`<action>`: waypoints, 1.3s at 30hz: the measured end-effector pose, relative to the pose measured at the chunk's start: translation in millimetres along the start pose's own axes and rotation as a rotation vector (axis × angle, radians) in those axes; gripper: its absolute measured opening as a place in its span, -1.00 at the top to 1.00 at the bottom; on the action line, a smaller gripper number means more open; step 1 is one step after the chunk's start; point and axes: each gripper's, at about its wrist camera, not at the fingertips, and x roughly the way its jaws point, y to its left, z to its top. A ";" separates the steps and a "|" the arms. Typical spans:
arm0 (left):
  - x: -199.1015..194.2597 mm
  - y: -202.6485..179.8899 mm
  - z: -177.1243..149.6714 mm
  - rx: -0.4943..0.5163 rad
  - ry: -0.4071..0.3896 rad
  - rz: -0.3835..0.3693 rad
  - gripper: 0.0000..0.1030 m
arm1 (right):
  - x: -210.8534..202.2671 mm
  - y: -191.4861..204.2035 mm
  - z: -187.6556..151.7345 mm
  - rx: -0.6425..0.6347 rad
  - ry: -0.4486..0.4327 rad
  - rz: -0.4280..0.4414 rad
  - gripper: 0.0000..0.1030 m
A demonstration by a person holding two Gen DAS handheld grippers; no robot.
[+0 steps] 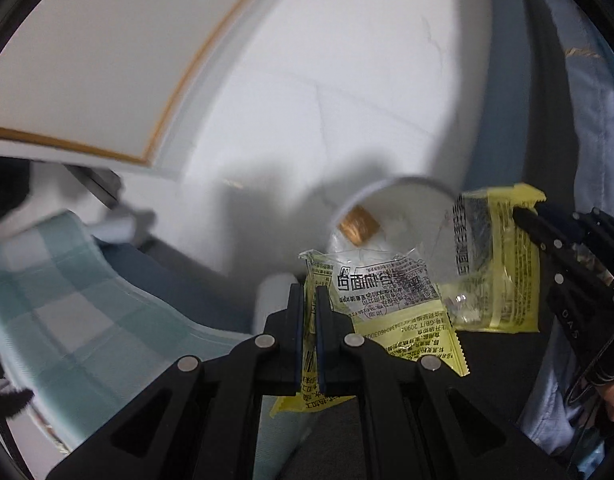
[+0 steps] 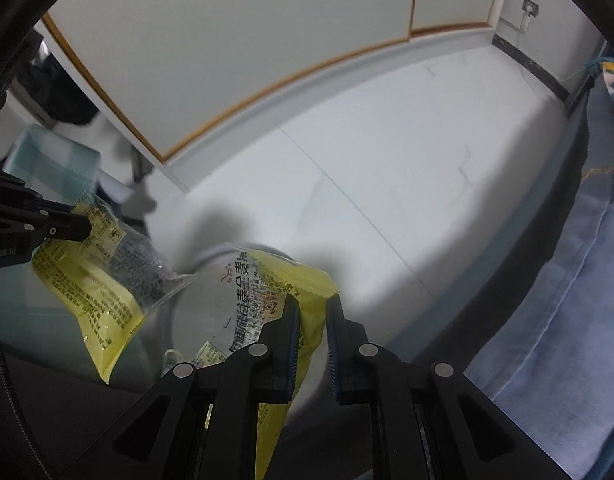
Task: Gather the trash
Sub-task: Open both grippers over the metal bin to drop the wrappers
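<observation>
Each gripper holds one yellow snack wrapper above a white bin on the pale floor. The left gripper (image 1: 310, 300) points down and its jaws are pressed together on the edge of the left wrapper (image 1: 387, 296), which spreads to the right over the bin (image 1: 391, 200). Inside the bin lies a small brown piece (image 1: 358, 220). The right gripper (image 2: 312, 312) has its jaws narrow, pinching the right wrapper (image 2: 267, 280); this wrapper hangs over the bin's mouth. In the left view the right gripper comes in from the right edge. A green checked cloth (image 1: 67, 292) lies at the left, and a blue fabric (image 2: 567, 280) at the right.
</observation>
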 end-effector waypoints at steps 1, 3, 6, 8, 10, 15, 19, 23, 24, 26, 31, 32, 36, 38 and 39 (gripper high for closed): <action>6.1 2.2 -0.2 -0.008 0.023 -0.027 0.98 | 3.8 0.4 -0.3 -0.007 0.013 -0.017 0.77; 15.7 -1.1 1.0 -0.005 0.060 -0.050 0.97 | 15.1 2.3 -3.8 0.000 0.048 -0.052 0.76; 27.5 -3.4 5.4 -0.018 0.098 -0.065 0.97 | 26.9 0.6 -4.2 0.021 0.085 -0.063 0.76; 35.4 -0.6 9.3 -0.035 0.116 -0.068 0.96 | 29.3 1.4 -4.2 0.016 0.094 -0.061 0.76; 46.1 7.1 13.1 -0.057 0.139 -0.079 0.96 | 31.9 3.8 -4.0 0.009 0.106 -0.068 0.74; 63.5 13.4 14.3 -0.065 0.189 -0.077 0.92 | 43.6 5.3 -2.2 0.031 0.145 -0.067 0.66; 70.3 21.9 14.9 -0.104 0.201 -0.102 0.91 | 48.2 9.4 -2.6 0.007 0.165 -0.039 0.65; 72.1 20.0 16.6 -0.129 0.206 -0.158 0.90 | 50.0 12.4 -5.2 -0.007 0.175 -0.013 0.60; 72.7 17.5 17.1 -0.124 0.207 -0.165 0.90 | 50.0 11.5 -5.9 -0.009 0.181 -0.005 0.56; 73.8 10.9 17.5 -0.099 0.206 -0.166 0.85 | 49.2 10.3 -7.4 -0.010 0.190 0.008 0.43; 74.7 2.5 18.2 -0.070 0.212 -0.190 0.75 | 42.7 10.5 -11.5 -0.007 0.191 0.072 0.22; 73.2 2.4 18.8 -0.064 0.203 -0.191 0.61 | 41.2 11.0 -12.7 -0.001 0.194 0.092 0.20; 64.8 5.2 20.2 -0.083 0.166 -0.225 0.08 | 28.1 8.2 -18.3 0.005 0.176 0.129 0.10; 60.6 6.5 20.7 -0.079 0.154 -0.219 0.07 | 21.9 6.7 -20.6 0.005 0.162 0.130 0.02; 58.6 7.4 21.1 -0.078 0.148 -0.207 0.05 | 19.3 6.0 -21.4 0.007 0.154 0.129 -0.02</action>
